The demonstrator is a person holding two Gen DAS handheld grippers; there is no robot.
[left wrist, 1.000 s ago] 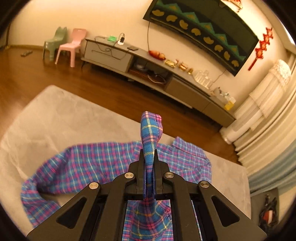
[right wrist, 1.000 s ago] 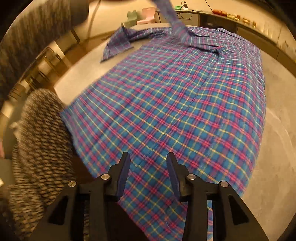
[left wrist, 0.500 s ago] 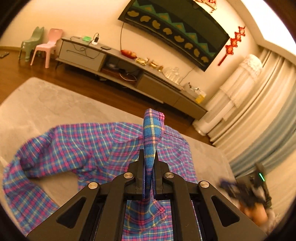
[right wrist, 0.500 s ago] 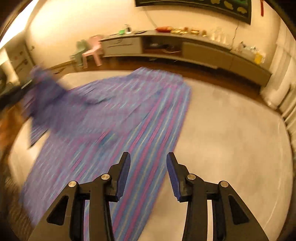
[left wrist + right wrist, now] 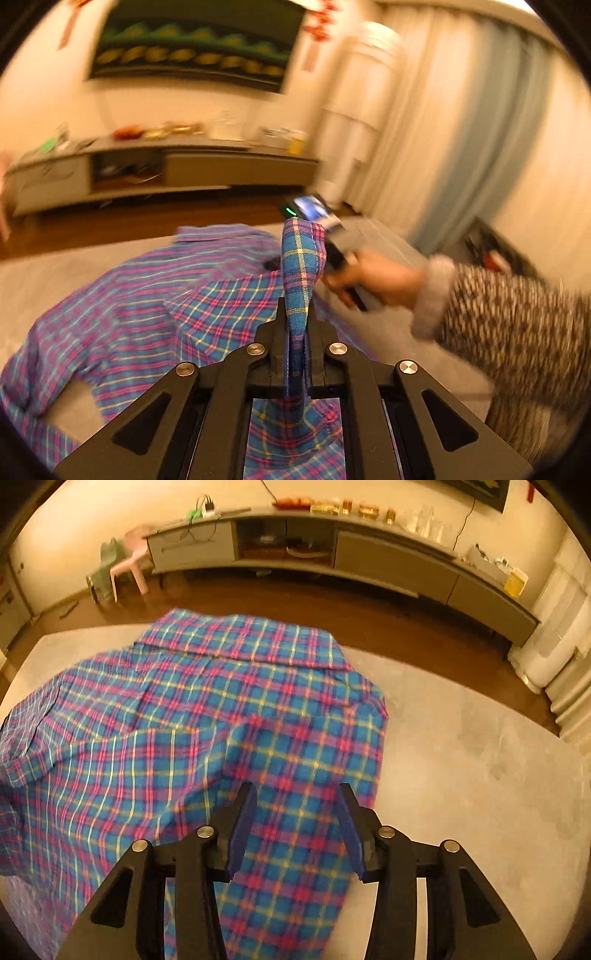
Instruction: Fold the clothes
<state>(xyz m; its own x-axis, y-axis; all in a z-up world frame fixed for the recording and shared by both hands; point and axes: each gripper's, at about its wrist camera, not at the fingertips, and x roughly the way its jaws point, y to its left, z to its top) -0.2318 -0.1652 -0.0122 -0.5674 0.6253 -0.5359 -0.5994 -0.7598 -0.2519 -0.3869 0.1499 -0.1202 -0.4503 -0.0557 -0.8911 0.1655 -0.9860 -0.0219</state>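
A blue, pink and yellow plaid shirt [image 5: 207, 716] lies spread on a grey mat [image 5: 461, 746], collar toward the far side. My left gripper [image 5: 297, 332] is shut on a fold of the shirt [image 5: 301, 266], which stands up between its fingers above the rest of the shirt [image 5: 147, 295]. My right gripper [image 5: 295, 812] is open and empty, hovering just above the shirt's right side. In the left wrist view the person's hand [image 5: 373, 277] holds the right gripper beyond the lifted cloth.
A long low TV cabinet [image 5: 332, 554] stands along the far wall, with small pink and green chairs [image 5: 125, 568] at its left. Wooden floor [image 5: 406, 624] borders the mat. Curtains [image 5: 461, 129] hang at the right.
My left gripper has swung right, still holding the fold of cloth. My right gripper has moved over the shirt's upper right part, and stays open.
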